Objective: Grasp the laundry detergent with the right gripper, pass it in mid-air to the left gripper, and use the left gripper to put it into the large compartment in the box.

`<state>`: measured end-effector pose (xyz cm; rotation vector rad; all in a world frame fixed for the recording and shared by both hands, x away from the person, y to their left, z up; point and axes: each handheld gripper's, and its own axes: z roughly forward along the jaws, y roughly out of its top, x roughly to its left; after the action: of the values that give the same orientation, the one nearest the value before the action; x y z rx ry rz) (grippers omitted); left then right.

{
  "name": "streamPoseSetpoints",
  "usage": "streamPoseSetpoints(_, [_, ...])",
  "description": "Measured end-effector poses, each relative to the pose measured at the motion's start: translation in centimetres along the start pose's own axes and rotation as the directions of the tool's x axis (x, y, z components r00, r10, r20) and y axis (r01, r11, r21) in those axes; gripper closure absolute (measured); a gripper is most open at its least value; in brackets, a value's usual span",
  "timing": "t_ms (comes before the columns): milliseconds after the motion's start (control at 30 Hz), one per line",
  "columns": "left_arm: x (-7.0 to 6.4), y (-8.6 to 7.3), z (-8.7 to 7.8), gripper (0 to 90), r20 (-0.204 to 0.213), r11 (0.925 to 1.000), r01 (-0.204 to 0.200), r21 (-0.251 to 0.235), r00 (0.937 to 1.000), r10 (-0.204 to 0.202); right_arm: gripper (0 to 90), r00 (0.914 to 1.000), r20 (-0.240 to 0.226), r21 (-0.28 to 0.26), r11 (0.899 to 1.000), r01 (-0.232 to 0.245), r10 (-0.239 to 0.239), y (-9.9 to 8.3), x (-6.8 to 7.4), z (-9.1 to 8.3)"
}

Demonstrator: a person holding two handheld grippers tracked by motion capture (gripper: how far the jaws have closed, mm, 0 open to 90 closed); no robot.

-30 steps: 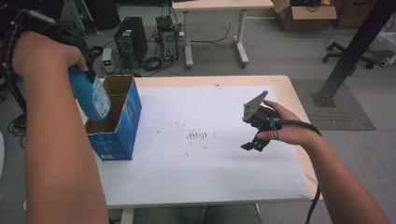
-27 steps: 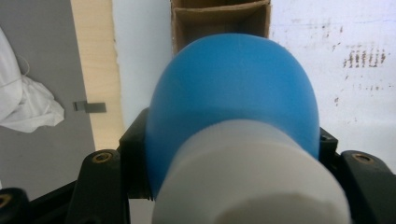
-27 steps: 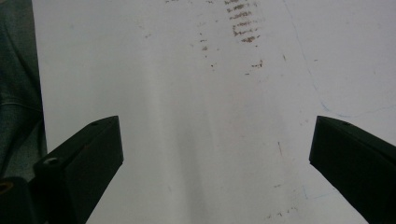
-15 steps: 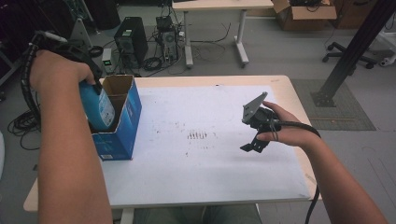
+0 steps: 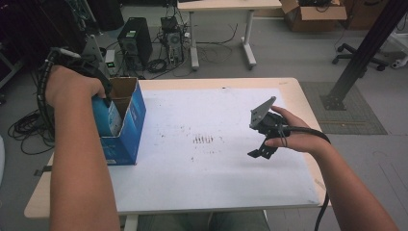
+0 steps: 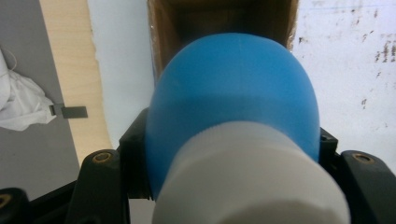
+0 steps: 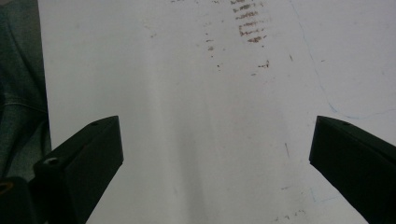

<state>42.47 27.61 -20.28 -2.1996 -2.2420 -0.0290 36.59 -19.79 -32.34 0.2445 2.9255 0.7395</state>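
Left gripper [image 5: 103, 91] clamps blue bottle [image 6: 233, 88] over open box [image 5: 132, 120], table's 9 o'clock; misaligned drop risks catching rim. Right gripper [image 7: 215, 154] idle, jaws apart, empty.

text: none legible | blue box [image 5: 126, 139]: print too small | bottle [image 6: 233, 93]: label unreadable

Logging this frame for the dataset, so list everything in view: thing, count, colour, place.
bottle: 1, blue with a white cap, clamped in the left gripper at the box's open top
box: 1, blue cardboard, open, table's left edge
table: 1, white sheet with dark smudges over a pale wood top
left gripper: 1, black, shut on the bottle
right gripper: 1, black, jaws wide apart, nothing between them, over the table's right half
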Motion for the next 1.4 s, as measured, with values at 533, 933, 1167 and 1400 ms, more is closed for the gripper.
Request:
streamPoseSetpoints(533, [-0.3,0.3,4.1,38.3,0.008,0.9998,-0.013,0.018,0.9999,0.013,2.8,1.0,-0.006,0.001,1.0,0.002,-0.002,0.0,0.2,0.4])
streamPoseSetpoints(933, [-0.3,0.6,6.3,38.3,-0.007,0.9995,-0.017,0.028,0.9998,0.017,2.8,1.0,-0.006,0.008,1.0,-0.006,0.006,-0.1,0.1,0.5])
streamPoseSetpoints(1167, [-0.3,0.6,7.4,38.3,-0.009,0.9987,-0.029,0.041,0.9995,0.03,2.8,1.0,-0.009,0.007,1.0,-0.002,0.002,-0.2,0.1,0.6])
streamPoseSetpoints(1400, [-0.3,0.6,8.1,38.2,-0.007,0.9986,-0.03,0.043,0.9995,0.03,2.8,0.9999,-0.015,0.008,1.0,-0.002,0.002,-0.2,0.1,0.8])
